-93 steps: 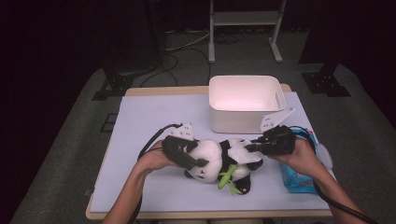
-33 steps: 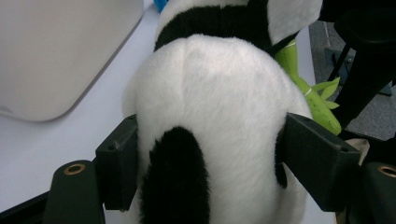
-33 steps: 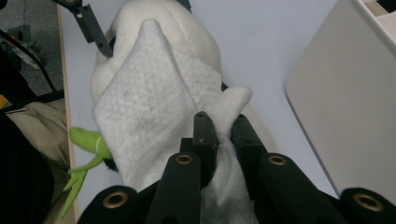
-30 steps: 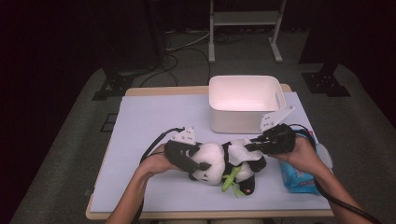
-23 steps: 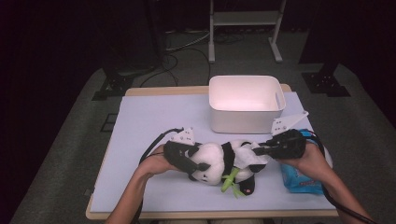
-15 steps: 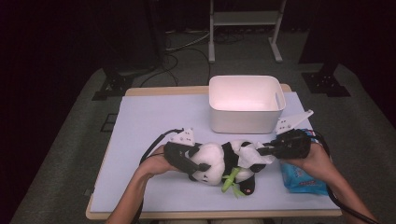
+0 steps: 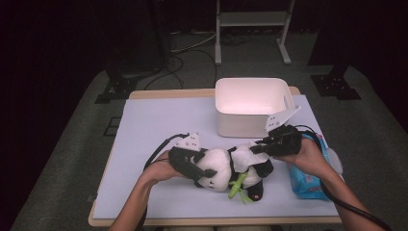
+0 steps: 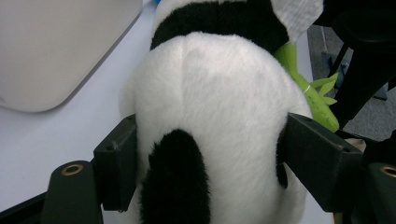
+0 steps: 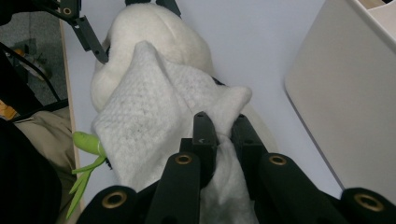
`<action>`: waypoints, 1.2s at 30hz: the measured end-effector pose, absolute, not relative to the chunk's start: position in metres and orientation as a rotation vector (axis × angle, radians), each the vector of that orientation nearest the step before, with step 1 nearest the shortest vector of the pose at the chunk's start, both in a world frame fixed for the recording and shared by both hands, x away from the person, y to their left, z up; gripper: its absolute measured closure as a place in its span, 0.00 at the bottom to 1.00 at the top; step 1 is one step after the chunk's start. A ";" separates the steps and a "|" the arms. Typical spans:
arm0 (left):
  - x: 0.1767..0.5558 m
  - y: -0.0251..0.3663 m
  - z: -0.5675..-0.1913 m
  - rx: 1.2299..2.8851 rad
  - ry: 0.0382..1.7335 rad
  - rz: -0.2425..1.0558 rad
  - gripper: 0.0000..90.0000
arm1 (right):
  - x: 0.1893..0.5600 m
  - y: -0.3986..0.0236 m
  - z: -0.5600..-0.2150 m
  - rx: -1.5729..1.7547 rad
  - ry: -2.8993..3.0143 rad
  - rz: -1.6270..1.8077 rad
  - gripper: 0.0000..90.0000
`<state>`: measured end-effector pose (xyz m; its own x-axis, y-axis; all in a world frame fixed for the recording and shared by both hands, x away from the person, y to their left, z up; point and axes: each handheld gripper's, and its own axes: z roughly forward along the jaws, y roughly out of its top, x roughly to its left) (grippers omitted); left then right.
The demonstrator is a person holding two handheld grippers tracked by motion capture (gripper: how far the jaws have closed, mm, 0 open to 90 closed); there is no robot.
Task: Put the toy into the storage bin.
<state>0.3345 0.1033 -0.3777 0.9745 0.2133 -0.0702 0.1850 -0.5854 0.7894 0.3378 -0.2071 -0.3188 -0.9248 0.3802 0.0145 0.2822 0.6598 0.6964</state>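
Left tongs (image 7: 195,169) clamped across white head of plush panda (image 7: 231,168). Right tongs (image 9: 223,125) pinched on white wipe (image 9: 144,126) draped over panda body. Panda lying on bench (image 7: 159,120), just before white bin (image 7: 250,103).

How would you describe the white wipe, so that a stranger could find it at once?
Start at the white bin on the table; just in front of it lies a toy panda. The wipe is draped over the panda, pinched by the right hand-held gripper. Unlike the fluffy fur, it is thin, flat cloth with a fine woven texture.
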 end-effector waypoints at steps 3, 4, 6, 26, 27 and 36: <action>0.335 0.103 -0.377 2.213 0.280 0.038 0.27 | 0.330 -0.213 -0.321 0.564 2.734 1.129 0.91; 0.335 0.103 -0.377 2.213 0.281 0.037 0.27 | 0.328 -0.217 -0.322 0.571 2.728 1.138 0.91; 0.336 0.104 -0.377 2.214 0.283 0.036 0.27 | 0.324 -0.222 -0.323 0.586 2.723 1.144 0.91; 0.334 0.097 -0.373 2.214 0.241 0.055 0.27 | 0.330 -0.230 -0.318 0.629 2.713 1.148 0.91; 0.333 0.097 -0.373 2.213 0.241 0.054 0.27 | 0.333 -0.225 -0.317 0.611 2.719 1.140 0.91; 0.333 0.097 -0.373 2.214 0.243 0.059 0.27 | 0.350 -0.180 -0.315 0.499 2.790 1.087 0.91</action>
<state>0.3327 0.0973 -0.3728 0.9797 0.1958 -0.0441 0.1539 -0.5919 0.7912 0.3496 -0.1797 -0.3154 -0.9404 0.3395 0.0204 0.2637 0.6901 0.6739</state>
